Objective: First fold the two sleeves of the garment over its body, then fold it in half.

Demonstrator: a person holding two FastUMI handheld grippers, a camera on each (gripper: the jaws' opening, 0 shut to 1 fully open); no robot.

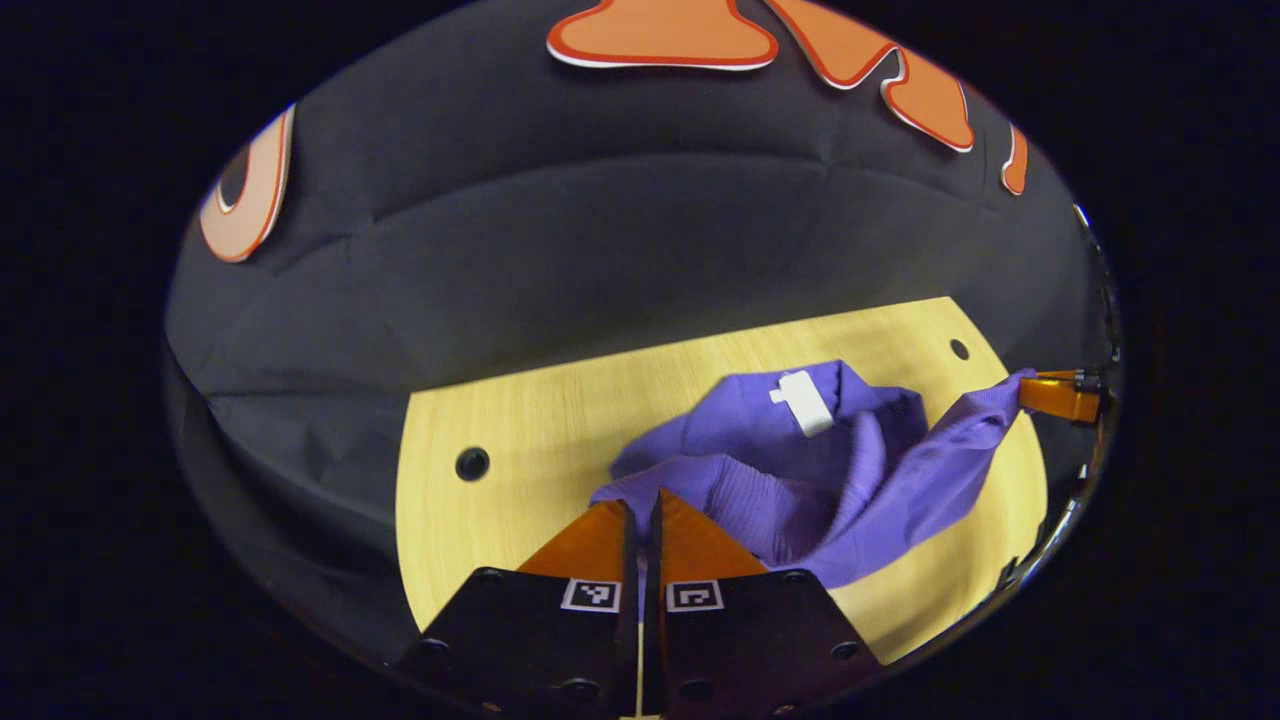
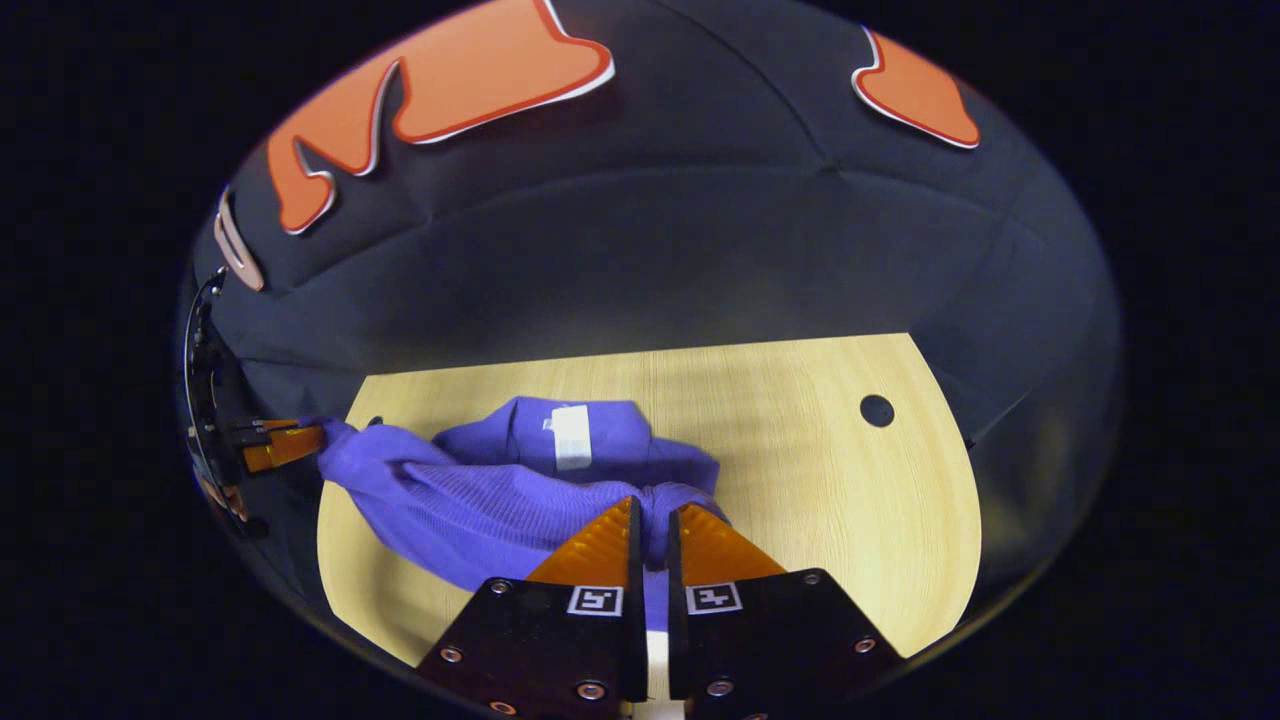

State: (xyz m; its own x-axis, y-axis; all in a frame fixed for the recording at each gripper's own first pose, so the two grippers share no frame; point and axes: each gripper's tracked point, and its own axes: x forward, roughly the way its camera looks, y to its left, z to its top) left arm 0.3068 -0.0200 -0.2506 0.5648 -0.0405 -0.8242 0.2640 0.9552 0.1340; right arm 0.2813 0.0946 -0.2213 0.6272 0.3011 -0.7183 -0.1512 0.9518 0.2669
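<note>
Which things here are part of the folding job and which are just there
For the job: purple garment, left claw and right claw, each shut on its cloth.
Just there: wooden table, its holes, white tag.

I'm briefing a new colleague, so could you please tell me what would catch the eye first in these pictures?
First, the purple garment, bunched and lifted above the middle of the light wooden table, white tag showing near its top. Next, each hand-held gripper pinches one end: the left hand-held gripper and the right hand-held gripper, with the cloth stretched between them.
</note>
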